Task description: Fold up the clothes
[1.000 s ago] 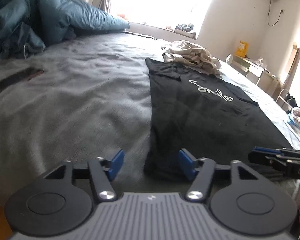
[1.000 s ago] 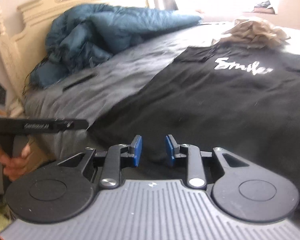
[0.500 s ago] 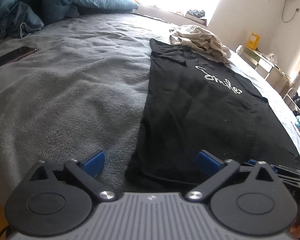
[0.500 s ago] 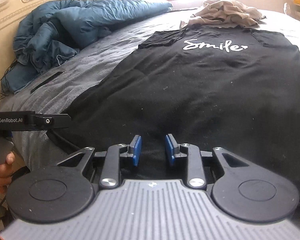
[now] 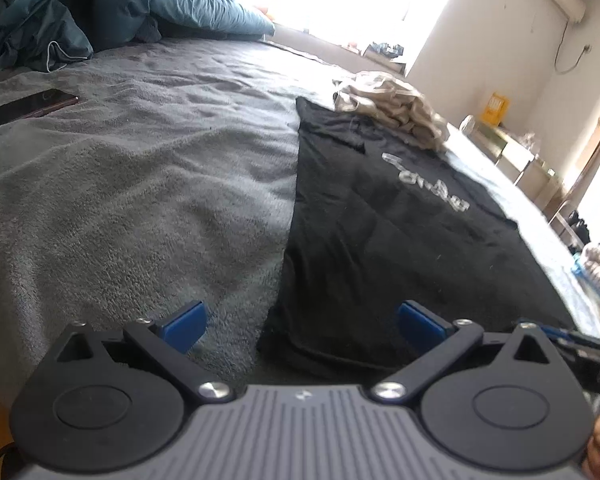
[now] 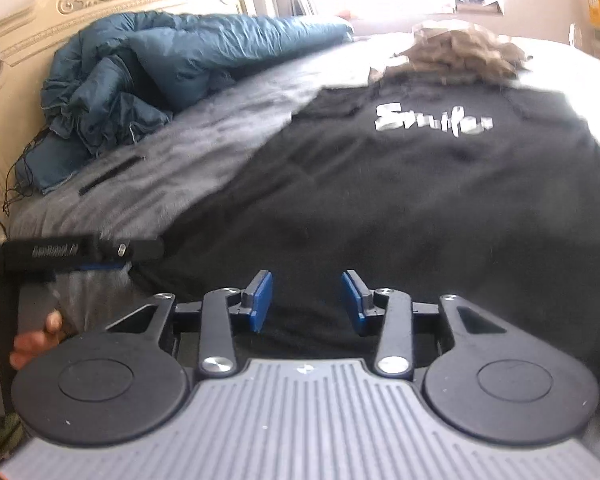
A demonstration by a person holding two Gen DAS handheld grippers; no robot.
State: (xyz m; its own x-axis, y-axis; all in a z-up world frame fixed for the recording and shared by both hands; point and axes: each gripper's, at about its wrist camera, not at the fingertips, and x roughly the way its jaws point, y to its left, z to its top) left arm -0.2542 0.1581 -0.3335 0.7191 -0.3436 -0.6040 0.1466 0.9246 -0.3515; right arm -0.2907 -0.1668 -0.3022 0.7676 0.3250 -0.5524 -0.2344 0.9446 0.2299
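A black T-shirt (image 5: 380,240) (image 6: 420,200) with white lettering lies flat on the grey blanket (image 5: 140,180). My left gripper (image 5: 302,328) stands wide open just above the shirt's near left hem corner, with nothing pressed between its blue pads. My right gripper (image 6: 306,302) hovers over the shirt's near hem, and its jaws are opening with nothing gripped between them. The left gripper (image 6: 100,252) also shows at the left edge of the right wrist view, held by a hand (image 6: 36,340).
A crumpled beige garment (image 5: 388,108) (image 6: 460,52) lies beyond the shirt's collar. A teal duvet (image 5: 80,12) (image 6: 160,68) is heaped by the carved headboard (image 6: 100,4). A dark phone (image 5: 24,108) rests on the blanket at left. Furniture stands along the right wall.
My left gripper's jaws spread from half open to fully wide and it rolled a little. My right gripper's jaws widened and it pulled back slightly along the near hem.
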